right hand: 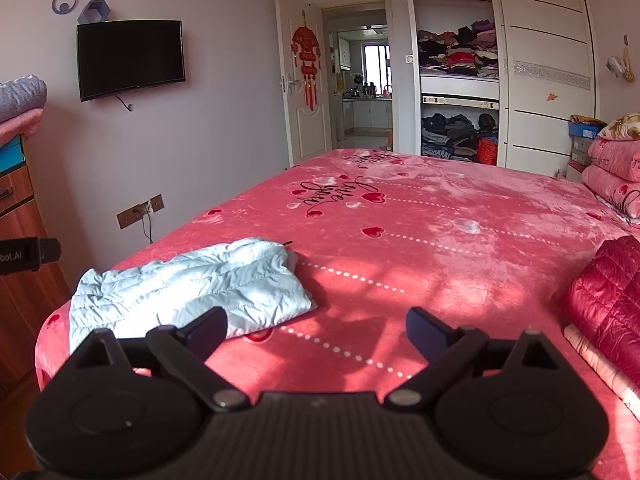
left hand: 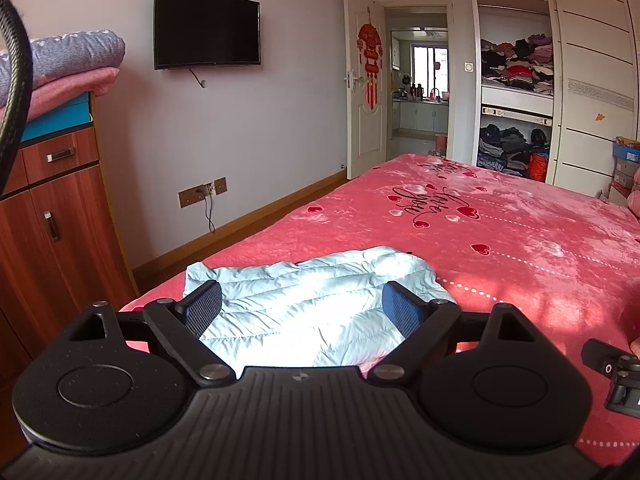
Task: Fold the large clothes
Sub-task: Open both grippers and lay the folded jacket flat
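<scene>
A pale blue quilted jacket (left hand: 304,300) lies folded flat near the front left corner of the bed, also seen in the right wrist view as the pale blue jacket (right hand: 188,284). My left gripper (left hand: 302,310) hovers open just above its near edge, with nothing between the fingers. My right gripper (right hand: 316,330) is open too, held over bare bedspread to the right of the jacket. A dark red quilted jacket (right hand: 608,300) lies at the bed's right side.
The pink heart-print bedspread (right hand: 440,240) covers a wide bed. A wooden cabinet (left hand: 52,220) stands left of the bed with folded quilts (left hand: 72,64) on top. Folded pink bedding (right hand: 612,172) sits at the right. An open wardrobe (right hand: 456,80) and doorway are at the far end.
</scene>
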